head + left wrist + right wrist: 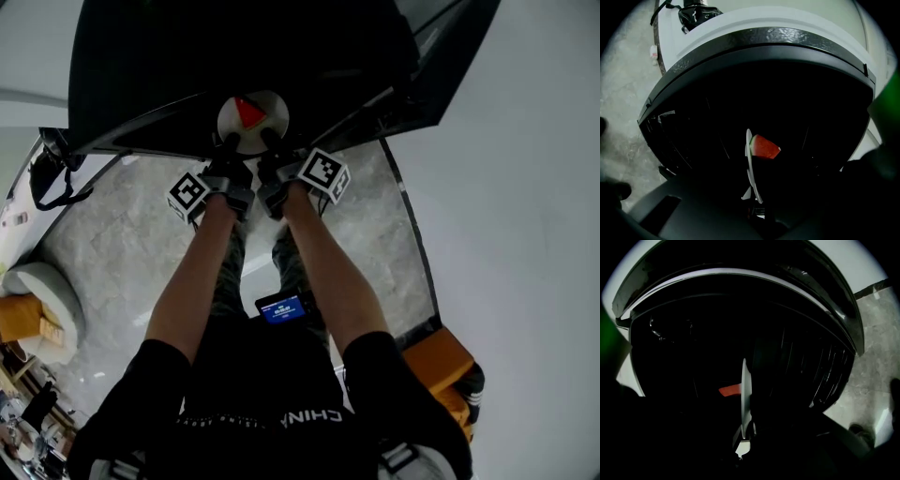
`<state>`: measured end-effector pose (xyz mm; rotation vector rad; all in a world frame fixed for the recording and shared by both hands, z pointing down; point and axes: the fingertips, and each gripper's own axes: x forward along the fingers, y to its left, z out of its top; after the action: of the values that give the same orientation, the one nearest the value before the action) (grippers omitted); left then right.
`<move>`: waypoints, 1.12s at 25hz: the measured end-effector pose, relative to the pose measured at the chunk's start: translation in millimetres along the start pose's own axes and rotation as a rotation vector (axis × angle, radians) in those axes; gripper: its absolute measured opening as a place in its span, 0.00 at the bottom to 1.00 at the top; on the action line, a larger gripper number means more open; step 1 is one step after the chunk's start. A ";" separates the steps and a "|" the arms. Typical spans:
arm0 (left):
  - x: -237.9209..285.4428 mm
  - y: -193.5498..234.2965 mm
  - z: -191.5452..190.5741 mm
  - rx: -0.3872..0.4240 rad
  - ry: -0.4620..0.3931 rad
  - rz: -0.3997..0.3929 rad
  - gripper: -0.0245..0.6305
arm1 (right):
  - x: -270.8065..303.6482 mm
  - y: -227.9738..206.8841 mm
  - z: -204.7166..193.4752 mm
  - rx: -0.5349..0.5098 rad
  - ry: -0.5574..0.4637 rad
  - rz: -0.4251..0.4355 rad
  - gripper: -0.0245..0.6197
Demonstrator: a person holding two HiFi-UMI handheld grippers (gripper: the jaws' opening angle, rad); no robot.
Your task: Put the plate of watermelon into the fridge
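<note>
Right now both of mine are clamped on the same thing. The left tongs [230, 142] pinch the near-left rim of the plate [274, 120] and the right tongs [269, 141] pinch the near-right rim, the two side by side and almost touching. In each gripper view the plate shows edge-on, running straight away from the jaws with its rim caught between them, so neither pair is spread or empty.

The plate lies directly ahead of both tongs, on their far side, face up in the head view. The watermelon [248, 112] wedge sits toward its far half, away from my grip. Being round, the plate has no long axis to line up; only direction matters. The dark mouth of the fridge [169, 84] lies farther along that same line. The plate hangs at its near edge, over the threshold or just within it, I cannot tell which.

Neither hand is nearer. I judge the coming move to be a straight push away from me, both tongs together, with the plate kept level so the wedge does not slide.
</note>
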<state>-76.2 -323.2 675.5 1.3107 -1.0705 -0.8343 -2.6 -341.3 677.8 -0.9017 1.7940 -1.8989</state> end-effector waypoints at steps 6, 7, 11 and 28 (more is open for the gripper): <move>17.4 19.5 14.5 -0.003 -0.055 -0.020 0.09 | 21.8 -15.9 6.0 -0.048 0.041 -0.005 0.08; 19.5 22.8 17.2 -0.004 -0.064 -0.019 0.08 | 24.6 -18.4 5.6 -0.061 0.053 -0.010 0.08; 25.8 35.5 22.9 0.006 -0.091 -0.004 0.08 | 31.5 -30.9 5.5 -0.095 0.097 -0.044 0.08; 33.7 42.2 38.9 0.155 -0.206 0.123 0.08 | 15.1 -45.3 -10.4 -0.325 0.265 -0.090 0.12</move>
<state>-106.0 -363.0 719.8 1.2912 -1.3881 -0.8193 -13.5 -338.3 725.4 -0.8798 2.3052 -1.8855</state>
